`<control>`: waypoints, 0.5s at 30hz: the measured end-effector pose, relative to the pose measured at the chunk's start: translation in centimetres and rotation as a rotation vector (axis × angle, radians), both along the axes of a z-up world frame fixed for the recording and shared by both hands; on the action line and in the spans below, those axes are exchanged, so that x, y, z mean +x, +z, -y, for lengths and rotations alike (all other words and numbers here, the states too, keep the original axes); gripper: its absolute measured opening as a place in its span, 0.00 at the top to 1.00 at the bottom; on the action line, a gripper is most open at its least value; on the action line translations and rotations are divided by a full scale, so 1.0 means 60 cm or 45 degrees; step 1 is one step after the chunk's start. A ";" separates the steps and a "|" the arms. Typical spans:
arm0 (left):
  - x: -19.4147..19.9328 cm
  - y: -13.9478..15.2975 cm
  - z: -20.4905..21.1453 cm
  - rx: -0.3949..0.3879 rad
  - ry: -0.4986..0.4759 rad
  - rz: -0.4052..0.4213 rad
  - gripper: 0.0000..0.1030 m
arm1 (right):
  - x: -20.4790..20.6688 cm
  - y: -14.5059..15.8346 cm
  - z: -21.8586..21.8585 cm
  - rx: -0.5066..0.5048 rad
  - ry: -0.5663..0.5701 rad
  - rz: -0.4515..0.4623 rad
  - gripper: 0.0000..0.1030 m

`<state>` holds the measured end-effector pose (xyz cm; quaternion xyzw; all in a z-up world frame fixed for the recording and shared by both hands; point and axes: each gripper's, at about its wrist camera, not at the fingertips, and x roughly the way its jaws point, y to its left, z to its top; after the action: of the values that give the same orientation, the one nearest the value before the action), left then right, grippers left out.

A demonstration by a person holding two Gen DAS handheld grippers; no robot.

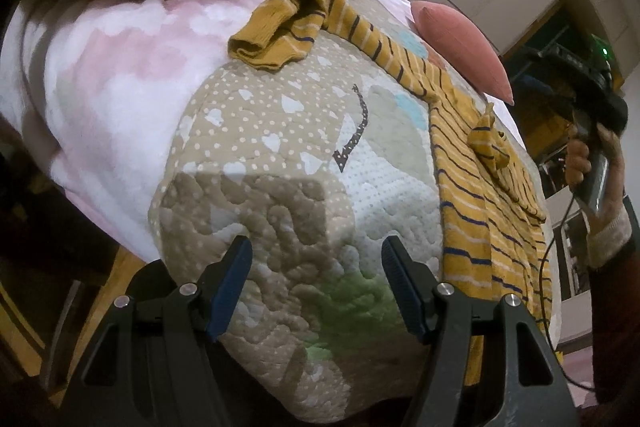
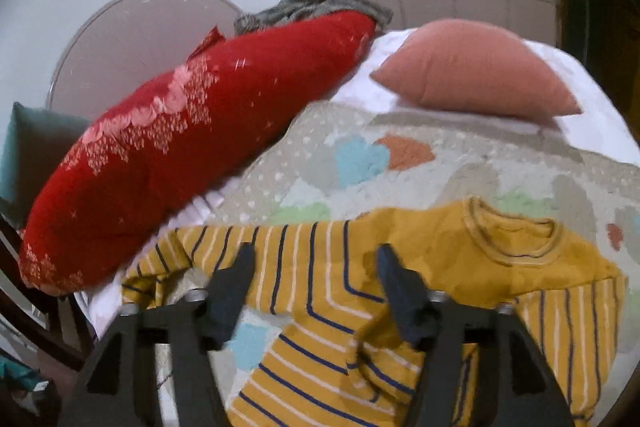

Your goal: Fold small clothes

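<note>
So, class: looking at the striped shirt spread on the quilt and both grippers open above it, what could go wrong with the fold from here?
1. The far sleeve lies bunched, so the striped shirt may fold lumpy.
2. The shirt sits near the quilt edge and could slip off.
3. The red pillow crowds that sleeve, hindering the right gripper.

Shirt [image 2: 328, 311]: mustard yellow, navy and white stripes; plain mustard across the chest, striped collar [image 2: 510, 239]. Quilt [image 1: 256, 163]: beige with white dots, patches in white, light blue, green, orange, grey. Blanket [image 1: 104, 75]: white and pale pink clouds. Big pillow [image 2: 192, 131]: red, pink-and-white floral band, tiny white specks. Small pillow [image 2: 476, 71]: plain salmon pink. Left tongs [image 1: 316, 287] and right tongs [image 2: 316, 291]: black, dark blue pads.
</note>
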<state>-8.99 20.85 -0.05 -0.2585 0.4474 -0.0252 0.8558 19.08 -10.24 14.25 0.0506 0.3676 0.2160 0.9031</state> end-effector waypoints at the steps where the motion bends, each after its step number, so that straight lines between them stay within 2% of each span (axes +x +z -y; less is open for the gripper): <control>1: 0.000 0.000 0.000 -0.002 0.001 0.002 0.36 | -0.004 -0.003 0.001 -0.010 -0.003 -0.017 0.31; 4: -0.002 -0.001 0.004 -0.007 -0.011 0.010 0.35 | -0.018 -0.043 -0.007 -0.103 0.029 -0.117 0.31; 8: -0.005 -0.003 0.008 -0.023 -0.020 0.008 0.34 | -0.016 -0.109 -0.035 -0.323 0.014 -0.165 0.31; 10: -0.007 -0.002 0.008 -0.033 -0.020 0.010 0.34 | 0.007 -0.141 -0.054 -0.467 -0.053 -0.186 0.35; 11: -0.010 -0.003 0.007 -0.038 -0.018 0.009 0.34 | 0.024 -0.158 -0.057 -0.536 -0.112 -0.202 0.57; 13: -0.014 -0.007 0.002 -0.054 -0.013 0.005 0.34 | 0.056 -0.185 -0.055 -0.559 -0.171 -0.294 0.93; 14: -0.015 -0.009 -0.001 -0.058 -0.010 0.002 0.34 | 0.069 -0.193 -0.050 -0.534 -0.204 -0.339 0.93; 15: -0.017 -0.012 -0.005 -0.066 -0.006 -0.001 0.34 | 0.073 -0.189 -0.049 -0.500 -0.228 -0.323 0.93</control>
<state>-10.01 21.15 -0.78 -0.2797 0.4476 -0.0386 0.8485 23.47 -7.31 2.93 -0.0668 0.5071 0.0513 0.8578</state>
